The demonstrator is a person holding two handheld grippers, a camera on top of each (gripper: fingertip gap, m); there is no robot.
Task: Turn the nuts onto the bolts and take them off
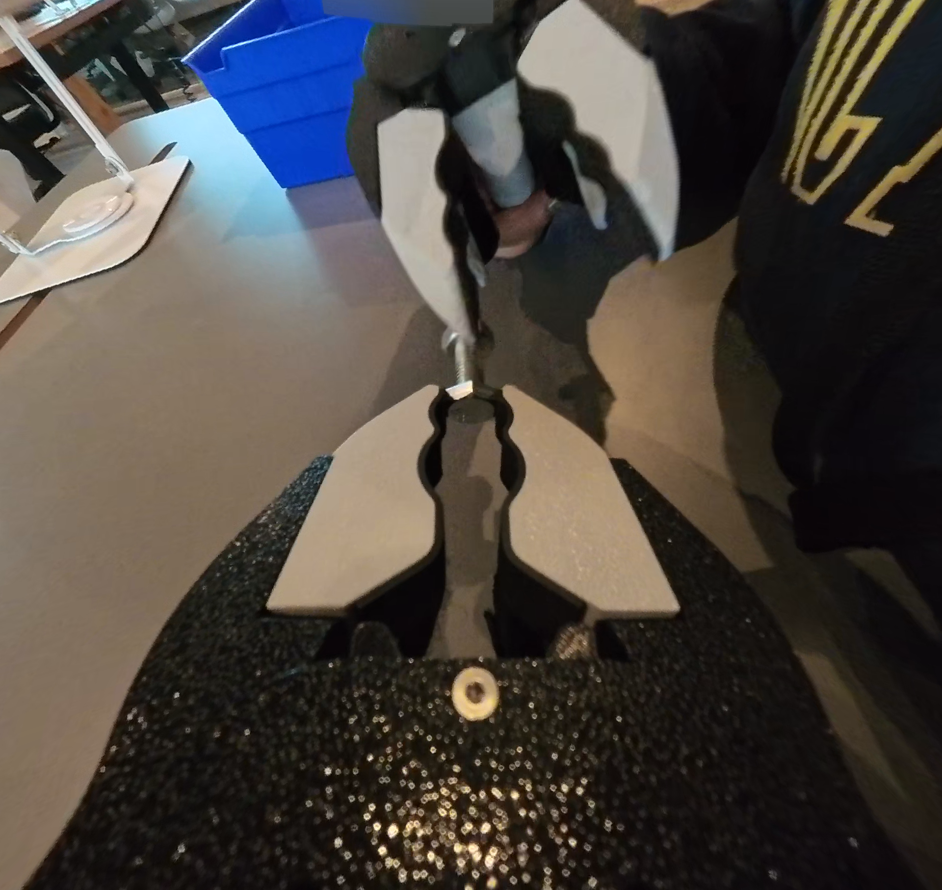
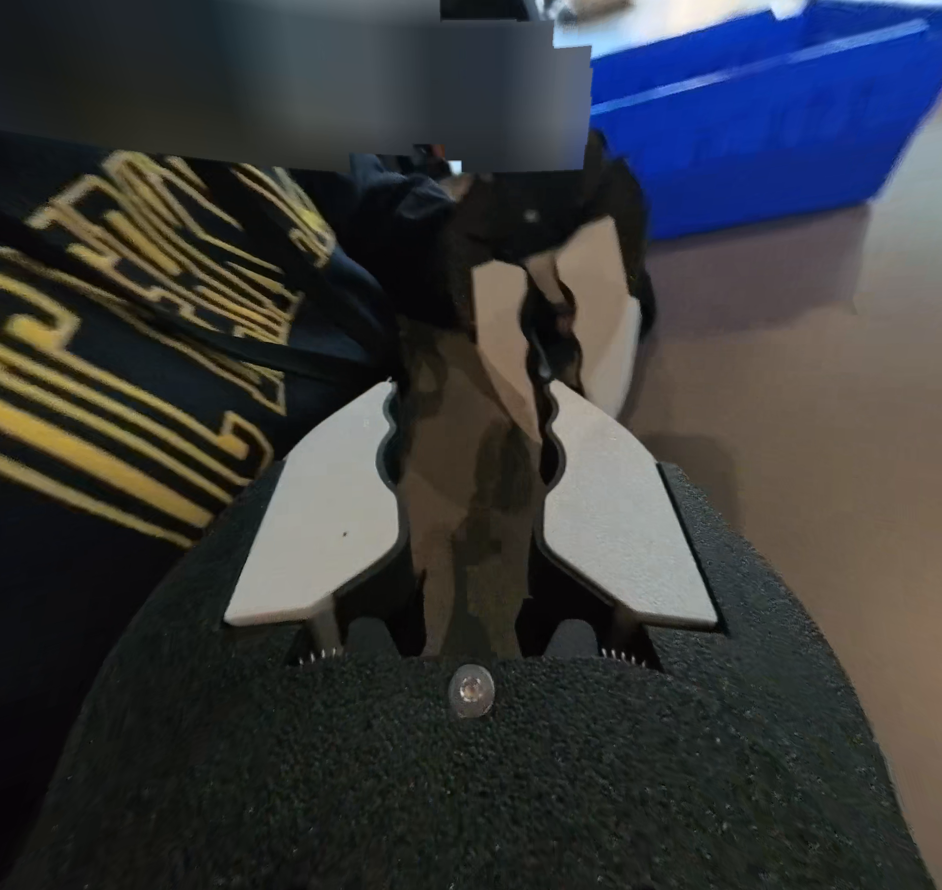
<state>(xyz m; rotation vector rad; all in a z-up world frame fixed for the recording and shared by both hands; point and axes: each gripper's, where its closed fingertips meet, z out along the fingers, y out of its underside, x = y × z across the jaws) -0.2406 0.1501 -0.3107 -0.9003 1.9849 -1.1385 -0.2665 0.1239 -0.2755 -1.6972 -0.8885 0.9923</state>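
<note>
My left gripper [image 1: 470,399] is shut on the hex head of a silver bolt [image 1: 463,371] and holds it above the grey table [image 1: 178,356], with the threaded shaft pointing away. A silver nut [image 1: 450,340] sits on the shaft's far end. My right gripper [image 1: 566,294] comes in from the far side with its jaws apart. One of its fingertips [image 1: 466,322] touches the nut and the other stands well off. In the right wrist view my right gripper [image 2: 471,396] is open. Its right fingertip lies beside the bolt [image 2: 544,370], which the left gripper [image 2: 540,356] holds.
A blue plastic bin [image 1: 285,101] stands on the table behind the grippers and also shows in the right wrist view [image 2: 764,126]. A white stand on a flat base [image 1: 97,208] is at the far left. A person's dark top with yellow print [image 1: 841,203] is close on the right. Some 5 cm of space lies between my two pairs of fingers.
</note>
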